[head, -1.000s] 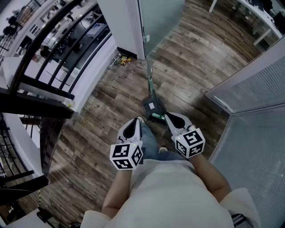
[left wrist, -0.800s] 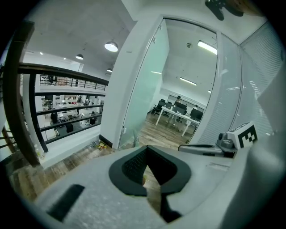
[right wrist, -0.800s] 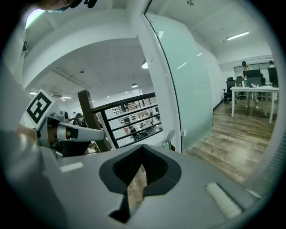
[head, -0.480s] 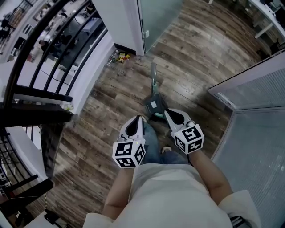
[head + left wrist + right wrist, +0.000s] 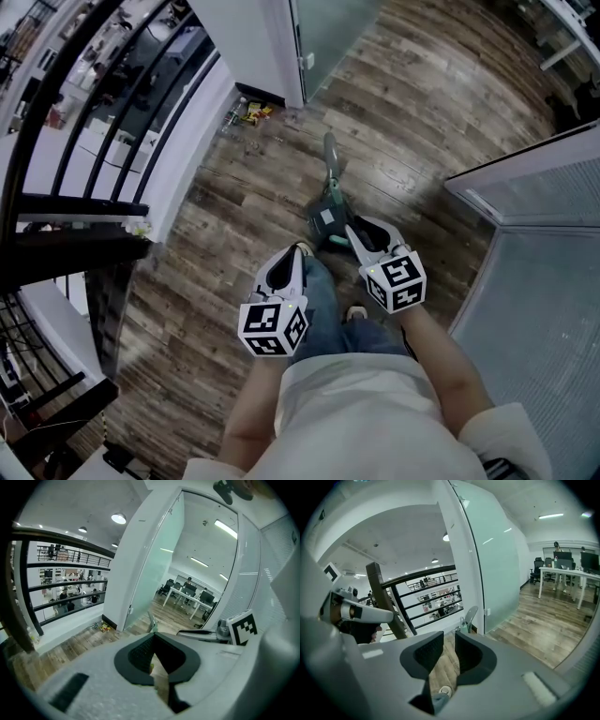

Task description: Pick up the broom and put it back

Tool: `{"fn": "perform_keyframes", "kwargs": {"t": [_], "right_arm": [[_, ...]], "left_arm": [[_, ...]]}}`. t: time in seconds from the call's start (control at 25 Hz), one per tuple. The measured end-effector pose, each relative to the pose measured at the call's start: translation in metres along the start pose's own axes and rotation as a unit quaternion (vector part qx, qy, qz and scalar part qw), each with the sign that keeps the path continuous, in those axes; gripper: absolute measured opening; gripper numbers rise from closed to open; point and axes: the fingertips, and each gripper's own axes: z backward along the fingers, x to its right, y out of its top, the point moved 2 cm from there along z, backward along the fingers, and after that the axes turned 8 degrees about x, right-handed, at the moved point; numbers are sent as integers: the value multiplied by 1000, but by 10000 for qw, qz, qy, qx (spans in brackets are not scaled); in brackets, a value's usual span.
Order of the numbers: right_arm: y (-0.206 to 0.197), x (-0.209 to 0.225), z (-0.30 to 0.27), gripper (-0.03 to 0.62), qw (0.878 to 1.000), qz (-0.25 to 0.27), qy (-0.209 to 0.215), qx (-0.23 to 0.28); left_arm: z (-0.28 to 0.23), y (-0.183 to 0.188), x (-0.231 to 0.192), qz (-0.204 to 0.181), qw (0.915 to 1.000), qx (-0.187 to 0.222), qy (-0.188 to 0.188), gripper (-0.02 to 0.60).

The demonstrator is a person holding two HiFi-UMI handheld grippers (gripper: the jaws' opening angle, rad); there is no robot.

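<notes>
Wood-plank floor (image 5: 234, 202), black railing (image 5: 84, 103) at far left. Left gripper (image 5: 292, 253): jaws together, nothing in them. Broom (image 5: 326, 217) lies flat on the planks just ahead of both grippers, handle pointing away. Right gripper (image 5: 355, 230): jaws have just been opening, parted, only floor between them, just beside the broom head. Frosted glass partition (image 5: 539, 291) at right.

I am lowering my left gripper (image 5: 292, 255) and right gripper (image 5: 362, 231) toward the grey-green long-handled broom (image 5: 330, 161) lying on the wooden floor (image 5: 234, 202). The right gripper's jaws, closed a second ago, are opening over bare floor.
</notes>
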Motion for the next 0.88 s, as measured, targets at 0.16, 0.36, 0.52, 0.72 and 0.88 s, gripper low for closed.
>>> {"fn": "perform_keyframes", "kwargs": {"t": [0.16,0.36,0.52,0.72,0.88], "right_arm": [[-9,9,-21,118,9999,81,-55,-75],[-18,18,-42,150,9997,115,-138,-139],[-23,23,-56,161,9996,131,-201,-176],[-34,31,-73,165,9992,157,-248,-268],[-42,36,-85,167,9989,157,-287,-338]], "left_arm": [[-10,-8,-10,31,10000,-87,-7,6],[-21,-17,-19,69,9998,-204,-24,5],[-27,-21,-23,76,9996,-276,-78,5],[-36,-27,-27,123,9992,-357,-118,5],[-40,-32,-29,132,9988,-446,-139,5]]}}
